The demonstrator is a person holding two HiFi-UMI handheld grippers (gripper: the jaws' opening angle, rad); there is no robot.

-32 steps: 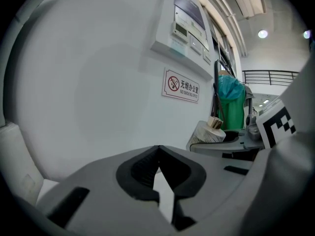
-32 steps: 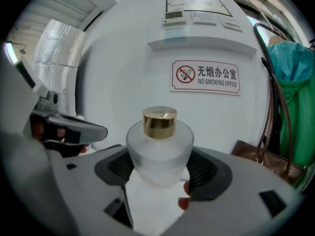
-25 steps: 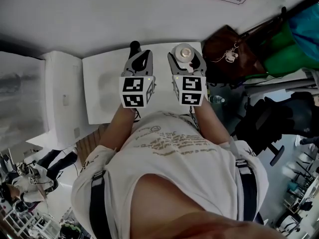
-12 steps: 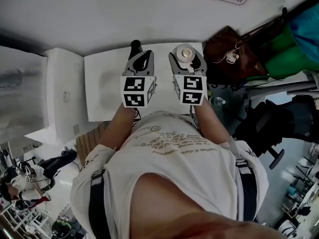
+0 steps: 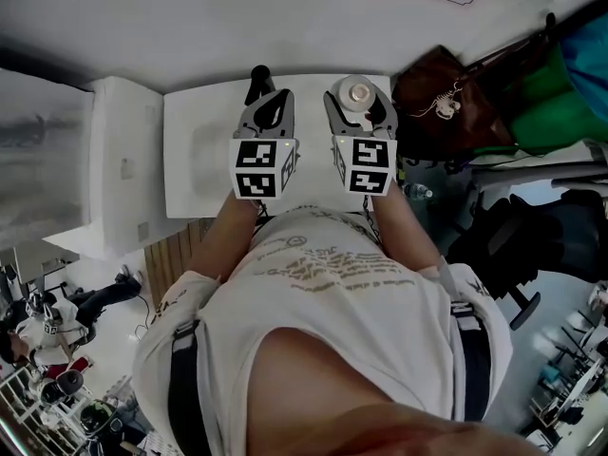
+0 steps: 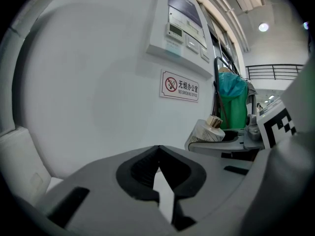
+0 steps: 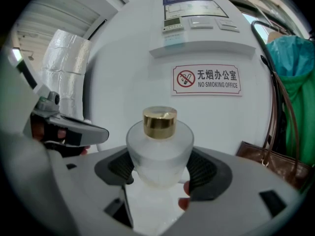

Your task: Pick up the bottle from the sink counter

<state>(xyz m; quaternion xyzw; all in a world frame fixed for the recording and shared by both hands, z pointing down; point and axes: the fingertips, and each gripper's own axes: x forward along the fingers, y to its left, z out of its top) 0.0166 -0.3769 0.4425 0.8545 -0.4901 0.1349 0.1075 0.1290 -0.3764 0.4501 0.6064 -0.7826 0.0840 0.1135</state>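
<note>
Right hand-held gripper [image 7: 161,173] was clenched on the frosted bottle [image 7: 160,144], pads on its round body for a firm hold, over the white surface [image 5: 199,160]. Left hand-held gripper [image 6: 158,154] sat closed and empty, likely kept clear.

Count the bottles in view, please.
1: a frosted glass bottle with a gold cap, gripped in the right gripper at the white counter's far right corner. Others may be hidden.

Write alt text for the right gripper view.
The right gripper clamps a frosted bottle with a gold cap between its fingers. Behind, a white wall carries a no-smoking sign; a brown bag sits at lower right.
</note>
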